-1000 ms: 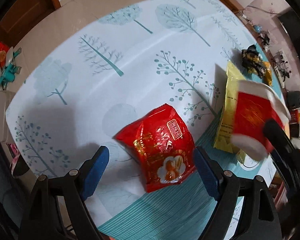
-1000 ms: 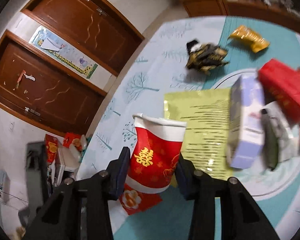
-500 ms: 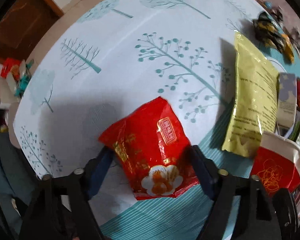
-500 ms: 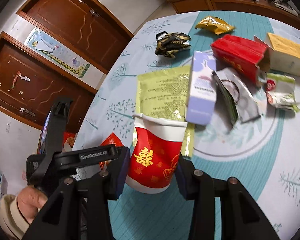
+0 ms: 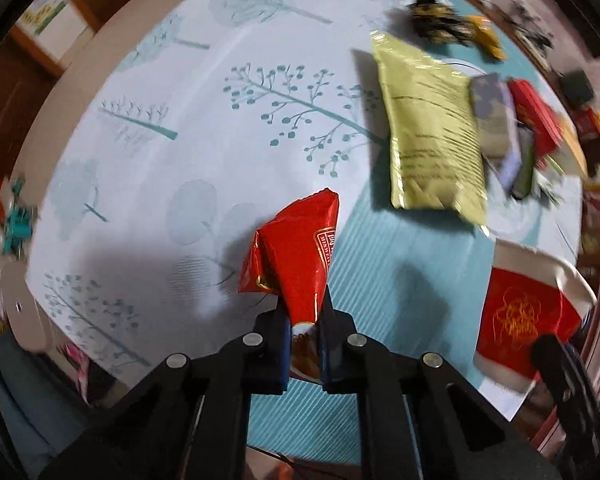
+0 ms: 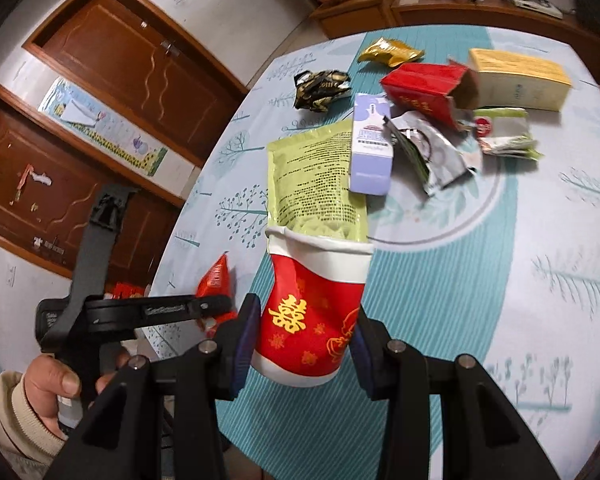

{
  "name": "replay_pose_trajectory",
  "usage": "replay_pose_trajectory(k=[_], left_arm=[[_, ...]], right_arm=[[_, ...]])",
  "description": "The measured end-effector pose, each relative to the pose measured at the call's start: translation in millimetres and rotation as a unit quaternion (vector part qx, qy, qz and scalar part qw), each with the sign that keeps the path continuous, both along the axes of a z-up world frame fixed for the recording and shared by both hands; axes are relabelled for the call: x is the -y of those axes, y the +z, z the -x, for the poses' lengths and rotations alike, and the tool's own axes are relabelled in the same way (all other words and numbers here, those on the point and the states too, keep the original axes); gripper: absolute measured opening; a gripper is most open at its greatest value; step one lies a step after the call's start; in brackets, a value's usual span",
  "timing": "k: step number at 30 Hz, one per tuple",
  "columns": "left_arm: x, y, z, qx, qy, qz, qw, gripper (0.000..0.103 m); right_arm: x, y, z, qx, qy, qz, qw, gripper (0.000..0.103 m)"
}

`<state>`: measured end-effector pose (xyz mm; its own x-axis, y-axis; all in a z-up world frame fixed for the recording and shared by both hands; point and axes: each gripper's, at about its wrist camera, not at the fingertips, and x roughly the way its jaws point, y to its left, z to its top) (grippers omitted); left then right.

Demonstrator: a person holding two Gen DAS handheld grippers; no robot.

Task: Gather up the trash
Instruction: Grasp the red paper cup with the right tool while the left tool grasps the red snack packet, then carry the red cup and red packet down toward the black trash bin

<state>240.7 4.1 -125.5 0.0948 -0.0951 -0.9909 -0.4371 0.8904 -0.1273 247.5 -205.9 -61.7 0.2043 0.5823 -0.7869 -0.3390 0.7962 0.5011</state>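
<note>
In the left wrist view, the left tool (image 5: 305,338) points down at the table (image 5: 204,128). Its jaws have just been closing and are now clamped tight on a red snack packet (image 5: 296,256), whose lower end is pinched between the pads while the crumpled upper part sticks out ahead of the tips. Ahead and to the right of this tool lies a yellow-green pouch (image 5: 432,136) flat on the cloth, with a lilac carton (image 5: 494,120) and a red box (image 5: 536,116) just beyond its right edge and a black-and-gold wrapper (image 5: 440,22) farther off. At the far right, a red paper cup (image 5: 524,312) with a white rim shows beside a dark finger of the other tool.

In the right wrist view, the right tool (image 6: 302,344) is partly open, its pads pressing both sides of the red paper cup (image 6: 312,320), which is squashed and held with its rim pointing away. Just past the rim lies the yellow-green pouch (image 6: 316,176), then the lilac carton (image 6: 372,148), a silver wrapper (image 6: 432,152), the red box (image 6: 424,88), a yellow box (image 6: 520,78) and a gold wrapper (image 6: 390,52). Left of this tool, a hand (image 6: 54,384) holds the left tool, with the red packet (image 6: 216,280) in its jaws.
</note>
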Motion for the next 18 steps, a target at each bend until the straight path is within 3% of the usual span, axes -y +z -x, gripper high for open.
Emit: replay_pose_trajectory(k=[5,10,14,18], left_arm=[[5,40,29,0.05,-0.098,-0.03,0.9935,0.008],[-26,88,59,0.122,-0.172,-0.055,0.9759,0.008],[-42,114,93,0.169,-0.21,-0.055,0.9614,0.008],[-48,121,123,0.197,-0.253,-0.046,0.9462,0.008]], right_arm=[[4,19,38,0.022,-0.046,0.012,0.999,0.042],[-3,41,96,0.039,-0.115,0.017,0.992,0.042],[-21,47,140,0.044,-0.145,0.029,0.988,0.042],[-40,51,184,0.055,-0.174,0.043,0.982,0.042]])
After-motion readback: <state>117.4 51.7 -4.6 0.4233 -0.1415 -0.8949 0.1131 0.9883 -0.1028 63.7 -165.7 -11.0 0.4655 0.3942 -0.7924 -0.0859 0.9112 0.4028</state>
